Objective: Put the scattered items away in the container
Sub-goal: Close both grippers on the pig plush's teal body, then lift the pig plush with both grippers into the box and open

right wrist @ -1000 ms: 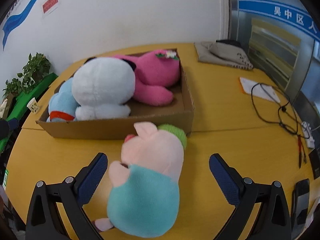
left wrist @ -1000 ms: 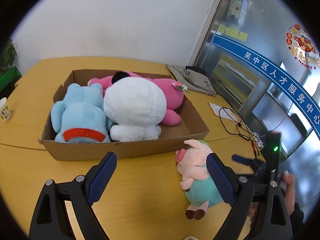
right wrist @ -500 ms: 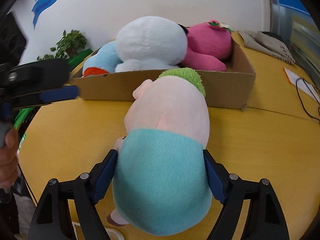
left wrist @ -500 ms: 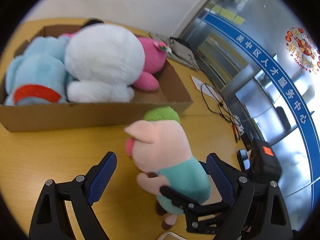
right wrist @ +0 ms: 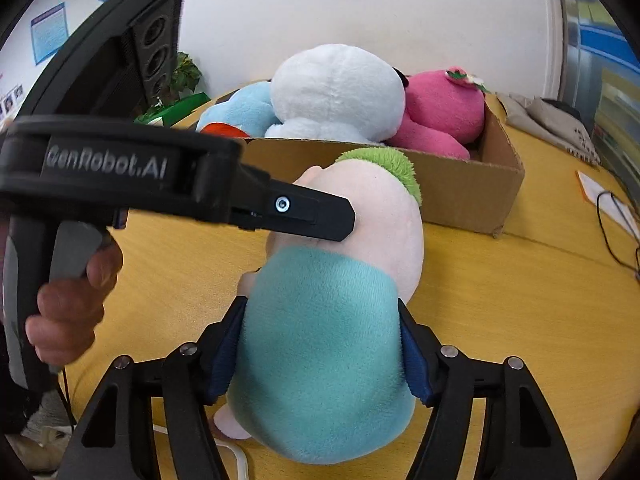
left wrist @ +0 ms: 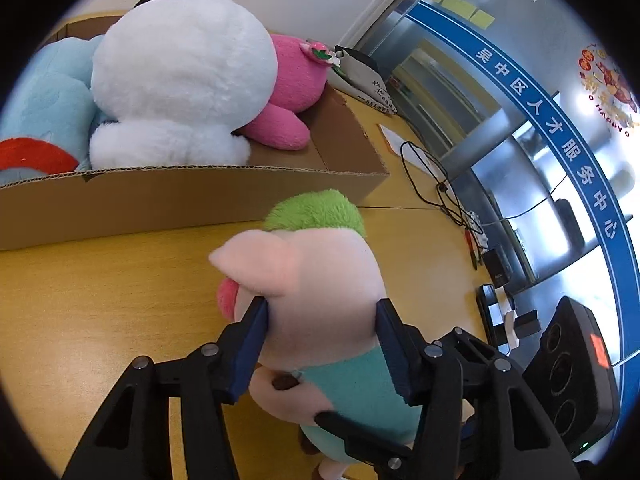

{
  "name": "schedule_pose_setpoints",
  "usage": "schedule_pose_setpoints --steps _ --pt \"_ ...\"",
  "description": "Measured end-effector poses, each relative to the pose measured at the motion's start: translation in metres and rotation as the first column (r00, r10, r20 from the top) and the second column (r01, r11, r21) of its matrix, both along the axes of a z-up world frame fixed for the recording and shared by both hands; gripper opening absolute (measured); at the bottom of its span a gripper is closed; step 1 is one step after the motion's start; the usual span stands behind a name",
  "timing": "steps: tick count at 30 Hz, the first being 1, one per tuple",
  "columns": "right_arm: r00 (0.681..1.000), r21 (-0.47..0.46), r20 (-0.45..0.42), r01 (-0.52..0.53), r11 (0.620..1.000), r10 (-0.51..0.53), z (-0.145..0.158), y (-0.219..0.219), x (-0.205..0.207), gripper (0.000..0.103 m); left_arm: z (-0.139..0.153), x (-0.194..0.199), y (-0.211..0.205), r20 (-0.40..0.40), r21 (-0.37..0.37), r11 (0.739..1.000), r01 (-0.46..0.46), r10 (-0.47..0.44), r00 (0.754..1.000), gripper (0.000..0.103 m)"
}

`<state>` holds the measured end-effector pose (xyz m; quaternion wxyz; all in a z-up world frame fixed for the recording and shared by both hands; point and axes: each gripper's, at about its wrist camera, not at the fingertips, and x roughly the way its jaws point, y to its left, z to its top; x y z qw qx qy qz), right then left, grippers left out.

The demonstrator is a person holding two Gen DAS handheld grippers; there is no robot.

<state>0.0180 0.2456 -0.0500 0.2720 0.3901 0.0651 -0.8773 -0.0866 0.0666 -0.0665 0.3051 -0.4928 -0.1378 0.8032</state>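
So the pig plush (left wrist: 320, 280) (pink head, green tuft on top, teal shirt) sits on the yellow table (left wrist: 100, 300), just in front of the cardboard box (left wrist: 180, 196), near the box's right front corner. It isn't in the box.

Both grippers are on it. The left gripper (left wrist: 320, 344) has its blue pads pressed against either side of the pink head, jaws closing, plush squeezed in between. The right gripper (right wrist: 320, 356) has the teal body between its pads, jaws closing too, and the fabric bulges out around the pads. From the right wrist view you can see one black finger (right wrist: 312, 216) of the left gripper laid across the pig's head, plus a hand (right wrist: 72, 304) wrapped around that gripper's handle.

Inside the box: a big white plush (left wrist: 180, 80) in the middle, a light blue plush (left wrist: 48, 96) with a red band left of it, and a pink plush (left wrist: 292, 84) with a little flower on the right.

Beyond the box's right side there's a black cable (left wrist: 432, 176) on the table, and further back a folded grey bag (right wrist: 556, 120).
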Motion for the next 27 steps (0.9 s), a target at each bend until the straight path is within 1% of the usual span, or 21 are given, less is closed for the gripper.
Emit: schedule_pose_setpoints --steps 2,4,5,7,9,11,13,15,19,22,25,27 --pt "1.0 0.01 -0.007 -0.003 1.0 0.003 0.002 -0.005 0.002 0.071 0.0 0.001 -0.001 0.0 -0.01 1.0 -0.005 0.005 1.0 0.05" --pt "1.0 -0.009 0.004 -0.002 1.0 0.002 0.004 -0.005 0.003 0.069 0.003 0.003 -0.002 -0.009 -0.01 1.0 0.002 -0.002 1.0 0.045" --pt "1.0 -0.018 0.005 -0.002 1.0 0.002 0.006 -0.004 0.004 0.069 0.006 0.004 -0.003 -0.013 -0.003 1.0 0.004 -0.004 1.0 0.045" --pt "1.0 -0.023 -0.01 -0.006 1.0 0.006 0.01 -0.004 0.004 0.068 0.014 0.006 -0.004 -0.03 0.008 1.0 0.005 -0.005 1.0 0.043" --pt "1.0 -0.032 -0.029 -0.01 0.999 0.009 0.017 -0.006 0.004 0.068 0.028 0.006 -0.005 -0.057 0.021 1.0 0.002 -0.001 0.998 0.043" --pt "0.998 -0.044 -0.065 -0.01 0.999 0.007 0.031 -0.005 0.004 0.068 0.046 0.004 -0.005 -0.093 0.035 0.999 0.001 0.002 0.996 0.043" --pt "0.993 -0.041 -0.117 -0.012 0.999 0.007 0.046 -0.005 0.002 0.067 0.07 -0.001 -0.001 -0.149 0.021 1.0 0.005 -0.002 0.989 0.043" --pt "0.986 -0.043 -0.166 -0.02 0.999 0.013 0.064 -0.005 -0.006 0.067 0.101 -0.011 0.001 -0.215 0.001 1.0 0.011 -0.01 0.976 0.043" --pt "0.961 -0.057 -0.278 -0.032 0.998 0.014 0.113 -0.007 -0.037 0.067 0.161 -0.038 0.008 -0.322 -0.011 1.0 0.025 -0.027 0.946 0.043" --pt "0.931 -0.05 -0.365 -0.039 0.998 0.018 0.147 -0.008 -0.063 0.067 0.198 -0.062 0.016 -0.385 -0.034 0.999 0.032 -0.043 0.922 0.043" --pt "0.918 -0.063 -0.396 -0.044 0.997 0.015 0.172 -0.006 -0.092 0.068 0.218 -0.086 0.028 -0.418 -0.066 0.997 0.031 -0.056 0.907 0.043" --pt "0.915 -0.073 -0.404 -0.041 0.997 0.008 0.18 -0.004 -0.11 0.068 0.221 -0.103 0.036 -0.418 -0.076 0.997 0.03 -0.059 0.907 0.043"
